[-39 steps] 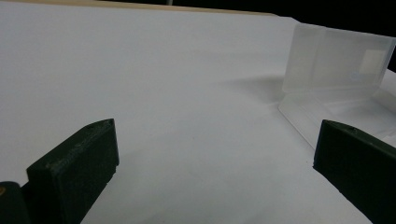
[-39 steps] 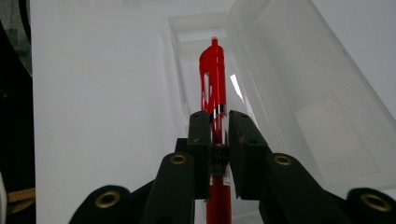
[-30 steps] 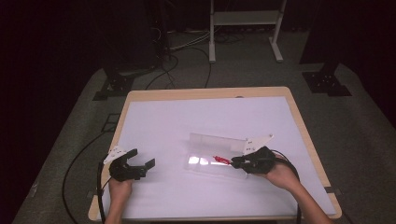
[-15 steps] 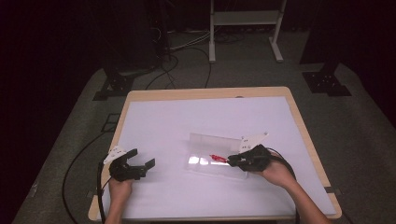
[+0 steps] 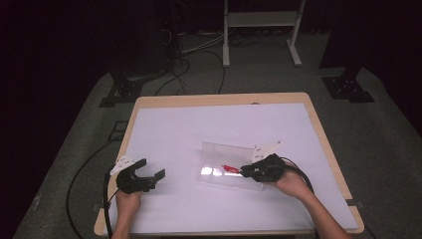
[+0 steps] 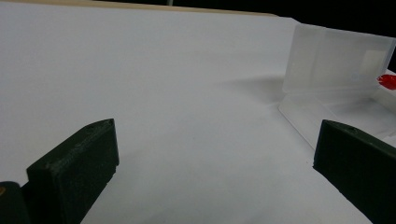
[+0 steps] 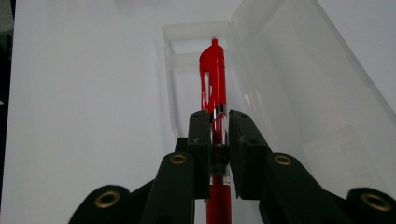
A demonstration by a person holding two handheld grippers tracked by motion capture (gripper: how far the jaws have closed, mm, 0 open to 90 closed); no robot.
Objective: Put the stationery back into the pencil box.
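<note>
The right gripper has its two black jaws closed on a red pen, clamping it at the clear section of the barrel just below the red upper part. The pen runs straight out between the jaws, its red clip end pointing away over the open tray of a clear plastic box. In the right gripper view the box's lid stands open to the right of the pen, and the narrow tray lies under and beyond the pen's tip. Whether the pen touches the tray floor cannot be told.

In the high view the same right gripper sits at the right end of the box, with the pen showing as a small red streak inside the box's outline, just left of the jaws. The box lies right of the middle of the white table.

The left gripper rests near the table's front left corner, well apart from the box, its jaws spread wide with nothing between them. In the left gripper view those jaws frame bare white surface, with the box off to the upper right and a bit of the pen at the edge.

No brand, label or writing can be read on the pen or the box.
</note>
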